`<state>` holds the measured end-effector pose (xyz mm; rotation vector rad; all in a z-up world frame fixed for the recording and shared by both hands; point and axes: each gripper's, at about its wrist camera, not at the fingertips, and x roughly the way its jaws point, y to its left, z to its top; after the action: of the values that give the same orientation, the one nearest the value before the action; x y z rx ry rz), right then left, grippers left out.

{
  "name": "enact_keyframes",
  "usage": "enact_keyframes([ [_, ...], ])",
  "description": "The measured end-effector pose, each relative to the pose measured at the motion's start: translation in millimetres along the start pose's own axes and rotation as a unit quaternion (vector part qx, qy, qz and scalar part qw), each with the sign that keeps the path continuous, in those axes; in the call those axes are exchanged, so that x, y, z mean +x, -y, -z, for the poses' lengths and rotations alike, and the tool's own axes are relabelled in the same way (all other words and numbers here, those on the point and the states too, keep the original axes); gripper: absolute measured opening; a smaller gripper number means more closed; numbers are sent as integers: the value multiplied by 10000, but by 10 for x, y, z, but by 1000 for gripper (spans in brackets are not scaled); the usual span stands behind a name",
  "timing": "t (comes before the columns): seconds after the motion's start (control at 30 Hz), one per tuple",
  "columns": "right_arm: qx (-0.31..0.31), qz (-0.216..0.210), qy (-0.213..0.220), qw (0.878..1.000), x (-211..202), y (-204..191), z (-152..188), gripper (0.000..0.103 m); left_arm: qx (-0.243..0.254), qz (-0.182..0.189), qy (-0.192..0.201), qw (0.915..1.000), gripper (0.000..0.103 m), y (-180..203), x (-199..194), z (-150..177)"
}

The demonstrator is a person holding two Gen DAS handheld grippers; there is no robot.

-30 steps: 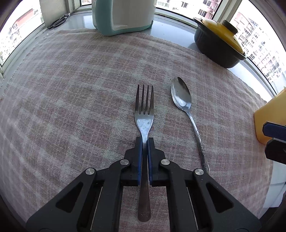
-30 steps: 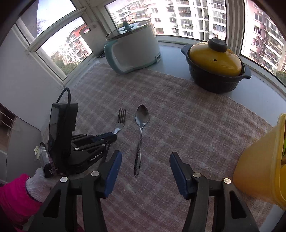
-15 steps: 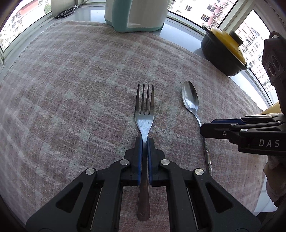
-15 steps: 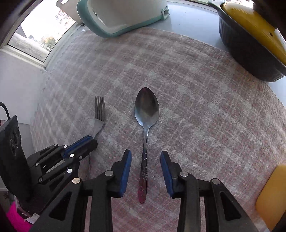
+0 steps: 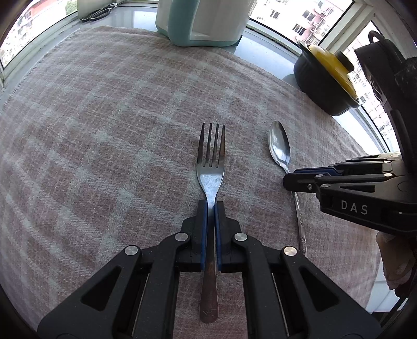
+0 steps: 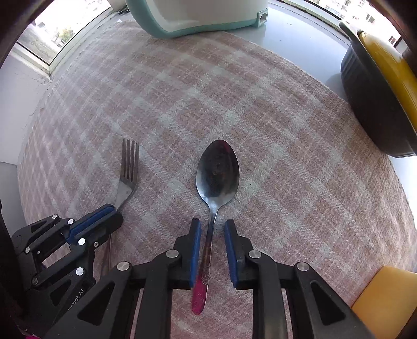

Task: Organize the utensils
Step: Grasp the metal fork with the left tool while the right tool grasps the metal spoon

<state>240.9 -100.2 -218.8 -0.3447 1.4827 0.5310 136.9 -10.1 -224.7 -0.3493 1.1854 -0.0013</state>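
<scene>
Right side moved since a second ago: our right gripper (image 6: pixel 212 232) came down from above the cloth and now straddles the spoon handle, jaws closing from wide to narrow. Pads sit either side of the handle with a small gap each side in the right wrist view, so no squeeze on it yet. Left gripper (image 5: pixel 211 208) barely shifted, same clamp as before.

Left to right on the pink-and-grey checked woven cloth (image 5: pixel 104 130):
- Left gripper: blue pads shut tight on the neck of the flat steel fork (image 5: pixel 211 167). Fork lies flat on the cloth, tines pointing toward the far edge, handle end running back under the fingers toward the near edge.
- Slim steel spoon with an embossed handle (image 6: pixel 217 172): just beside the fork on its right, parallel, bowl up and toward the far edge, flat on the cloth. Fork and spoon are apart, not touching.
- Right gripper: over the spoon's neck, pointing down at the cloth.

Background, far edge: white-and-teal plastic appliance (image 5: pixel 203 23) on the grey sill just off the cloth. Far right corner: dark round pot with a yellow lid (image 5: pixel 328 75), also off the cloth. Yellow plastic container (image 6: pixel 388 294) at the near right corner, only a corner of it visible.
</scene>
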Motion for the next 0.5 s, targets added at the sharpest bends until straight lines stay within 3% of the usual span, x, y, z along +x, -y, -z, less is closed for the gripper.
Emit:
enact_keyframes([
  [0.17, 396, -426, 20, 9983, 1, 188, 24, 2, -126, 111, -23, 9999, 4, -41, -11, -12],
  [0.5, 501, -610, 517, 9955, -182, 208, 165, 2, -394, 352, 140, 9985, 3, -104, -156, -6],
])
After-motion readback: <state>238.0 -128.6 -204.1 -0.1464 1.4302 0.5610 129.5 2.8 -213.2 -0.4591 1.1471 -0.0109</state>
